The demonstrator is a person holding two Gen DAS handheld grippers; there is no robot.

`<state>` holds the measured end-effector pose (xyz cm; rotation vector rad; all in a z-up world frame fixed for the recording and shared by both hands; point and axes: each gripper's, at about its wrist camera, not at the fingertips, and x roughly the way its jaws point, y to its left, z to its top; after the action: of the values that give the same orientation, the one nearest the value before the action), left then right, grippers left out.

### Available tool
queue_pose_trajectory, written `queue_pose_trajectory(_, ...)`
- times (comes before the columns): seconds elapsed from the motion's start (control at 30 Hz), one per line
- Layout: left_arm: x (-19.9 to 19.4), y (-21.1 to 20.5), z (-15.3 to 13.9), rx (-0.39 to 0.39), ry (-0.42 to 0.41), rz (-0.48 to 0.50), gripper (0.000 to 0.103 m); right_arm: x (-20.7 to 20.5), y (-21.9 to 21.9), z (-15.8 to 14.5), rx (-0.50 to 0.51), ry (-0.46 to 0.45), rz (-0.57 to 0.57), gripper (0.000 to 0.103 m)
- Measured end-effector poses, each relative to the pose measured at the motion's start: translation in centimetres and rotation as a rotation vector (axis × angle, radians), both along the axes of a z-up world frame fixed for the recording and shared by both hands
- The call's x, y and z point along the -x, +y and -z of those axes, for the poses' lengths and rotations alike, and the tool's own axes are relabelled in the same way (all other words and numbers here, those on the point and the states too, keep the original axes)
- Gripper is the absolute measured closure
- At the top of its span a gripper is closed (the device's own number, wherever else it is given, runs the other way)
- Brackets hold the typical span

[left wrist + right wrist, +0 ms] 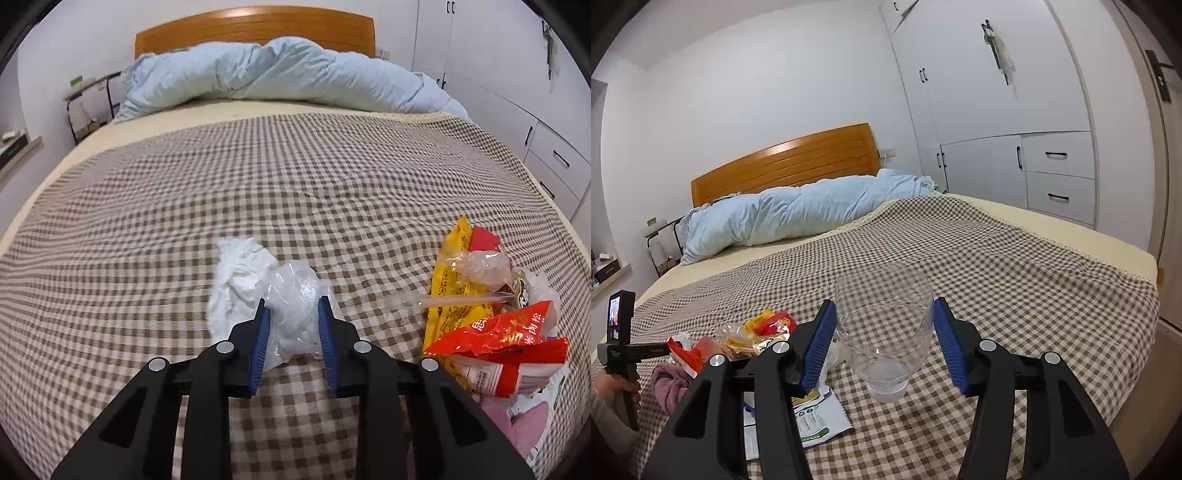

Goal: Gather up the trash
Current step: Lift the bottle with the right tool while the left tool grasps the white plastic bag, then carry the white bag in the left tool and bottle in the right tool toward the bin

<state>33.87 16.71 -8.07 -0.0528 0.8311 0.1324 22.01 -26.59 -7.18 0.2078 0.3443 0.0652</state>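
On the checked bedspread lies a crumpled clear plastic wrap. My left gripper has its blue pads pressed on both sides of it. A crumpled white tissue lies against the wrap on its left. To the right is a pile of red and yellow snack wrappers, also seen as wrappers in the right wrist view. My right gripper is shut on a clear plastic cup, held over the bed's near edge with its base toward me.
A light blue duvet is bunched below the wooden headboard. White wardrobes and drawers stand along the right. A pink cloth and a green-white packet lie near the pile. A person's hand holds the other gripper's handle.
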Motion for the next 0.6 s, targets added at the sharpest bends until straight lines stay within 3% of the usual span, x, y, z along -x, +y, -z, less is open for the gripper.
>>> queue_pose_trajectory(0.27,2.7,0.5,-2.9,-0.012,-0.074,-0.025,0.08,0.8,0.7,-0.4,-0.001,-0.014,-0.052,0.05)
queue_pose_trajectory(0.6,6.6,-1.0,-5.6,-0.045,-0.103,-0.008,0.08,3.3,1.6,-2.2,0.042,-0.065,-0.09,0.05)
